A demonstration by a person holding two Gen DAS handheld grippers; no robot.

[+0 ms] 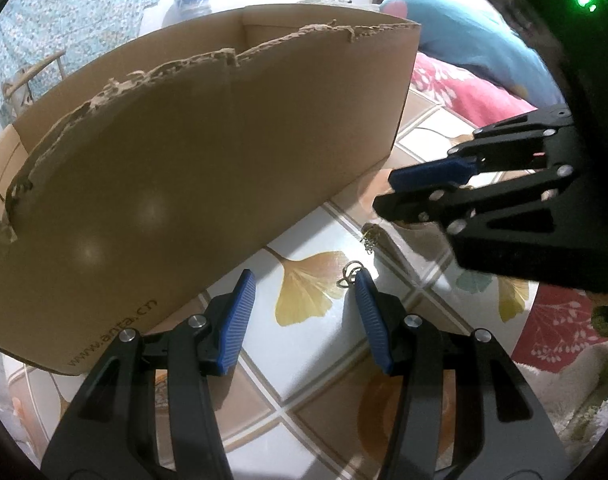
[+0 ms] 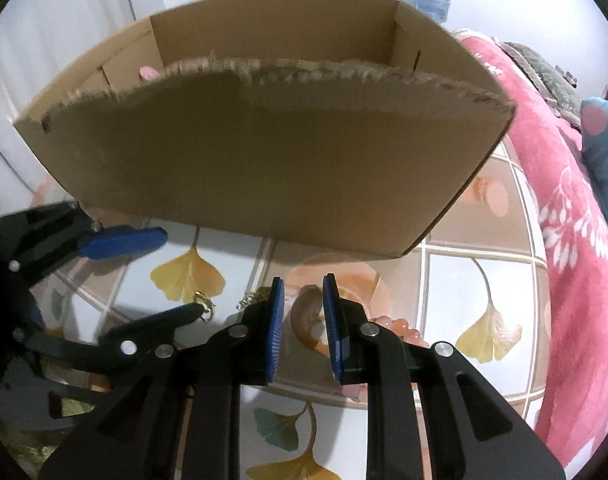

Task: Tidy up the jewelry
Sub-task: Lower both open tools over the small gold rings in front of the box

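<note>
My left gripper [image 1: 304, 274] stands open over the leaf-patterned tabletop [image 1: 312, 344], nothing between its blue pads. A small gold ring [image 1: 352, 274] lies right at the tip of its right finger, outside the pads; it shows again as the ring [image 2: 204, 306]. A gold chain [image 1: 370, 238] lies bunched just beyond, below my right gripper [image 1: 384, 192]. In the right wrist view my right gripper [image 2: 304, 280] has a narrow empty gap between its pads. The chain [image 2: 256, 298] sits just outside its left fingertip. Pink beads [image 2: 396, 326] peek out behind its right finger.
A torn-edged cardboard box [image 1: 224, 160] stands close ahead, open on top, with something pink [image 2: 148, 72] inside it. A pink floral blanket [image 2: 576, 240] and a blue plush [image 1: 464, 40] border the table on the right. The left gripper [image 2: 182, 272] is close beside the right one.
</note>
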